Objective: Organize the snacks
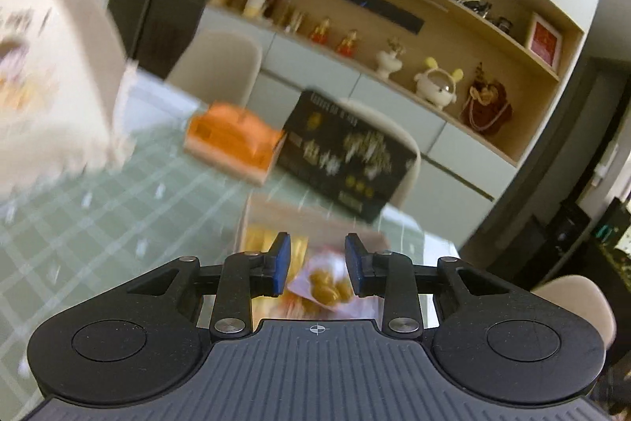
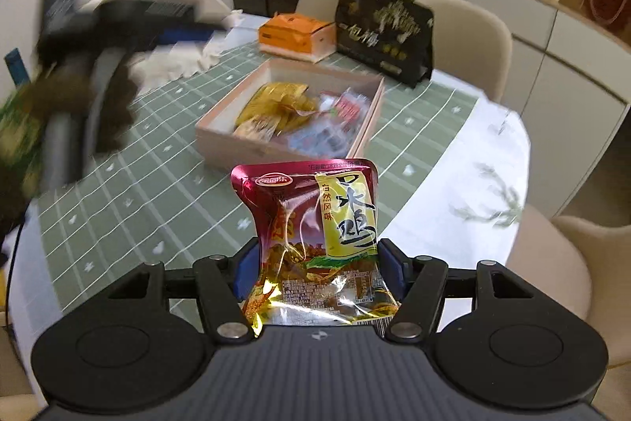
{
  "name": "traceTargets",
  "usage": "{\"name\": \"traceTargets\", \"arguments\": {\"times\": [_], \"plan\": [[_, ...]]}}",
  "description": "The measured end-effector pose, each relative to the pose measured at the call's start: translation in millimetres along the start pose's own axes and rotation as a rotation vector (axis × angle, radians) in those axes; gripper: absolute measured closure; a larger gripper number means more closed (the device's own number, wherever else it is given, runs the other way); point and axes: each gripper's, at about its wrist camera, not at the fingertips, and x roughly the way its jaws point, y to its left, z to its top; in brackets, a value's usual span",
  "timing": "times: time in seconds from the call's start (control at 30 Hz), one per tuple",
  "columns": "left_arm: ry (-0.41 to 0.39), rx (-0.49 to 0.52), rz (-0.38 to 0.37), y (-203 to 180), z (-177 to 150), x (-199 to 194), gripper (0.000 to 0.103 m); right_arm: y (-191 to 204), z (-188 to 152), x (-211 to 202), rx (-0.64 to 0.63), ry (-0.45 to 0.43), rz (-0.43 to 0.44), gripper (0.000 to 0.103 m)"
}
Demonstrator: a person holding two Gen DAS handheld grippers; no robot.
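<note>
My right gripper point(image 2: 315, 263) is shut on a red and yellow snack packet point(image 2: 315, 227) and holds it upright above the table, short of the shallow pink box point(image 2: 370, 121). The box holds several snack packets point(image 2: 284, 105). My left gripper point(image 1: 317, 263) is open and empty, above the near part of the same box point(image 1: 256, 208), over a packet showing yellow snacks point(image 1: 327, 287). The left gripper also shows in the right wrist view point(image 2: 98, 38), blurred, at the left above the table.
An orange and white carton point(image 2: 295, 36) and a black box with gold print point(image 2: 382, 30) stand behind the pink box. The table has a green checked cloth point(image 2: 157, 184). A white cloth or bag point(image 1: 51, 77) is at the left. Beige chairs point(image 2: 469, 38) ring the table.
</note>
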Motion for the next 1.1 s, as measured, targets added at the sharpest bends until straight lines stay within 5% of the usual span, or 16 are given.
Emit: {"name": "traceTargets", "arguments": {"times": [0.17,0.27,0.37,0.47,0.83,1.1], "plan": [[0.076,-0.092,0.082,35,-40,-26,0.069,6,65,12,-0.022,-0.128,-0.057,0.040],[0.114,-0.140,0.138,50,-60,-26,0.069,8,110,48,0.020,-0.223,-0.065,0.016],[0.146,-0.085,0.160,50,-82,-39,0.069,8,122,95,0.034,-0.139,-0.076,0.016],[0.165,0.017,0.187,45,-105,-49,0.069,8,92,101,0.070,-0.081,0.031,0.016],[0.193,0.187,0.328,29,-153,-61,0.069,49,-48,125,0.157,0.110,-0.018,0.014],[0.113,0.348,0.316,15,-166,-43,0.068,66,-64,131,0.163,-0.005,-0.143,0.000]]}}
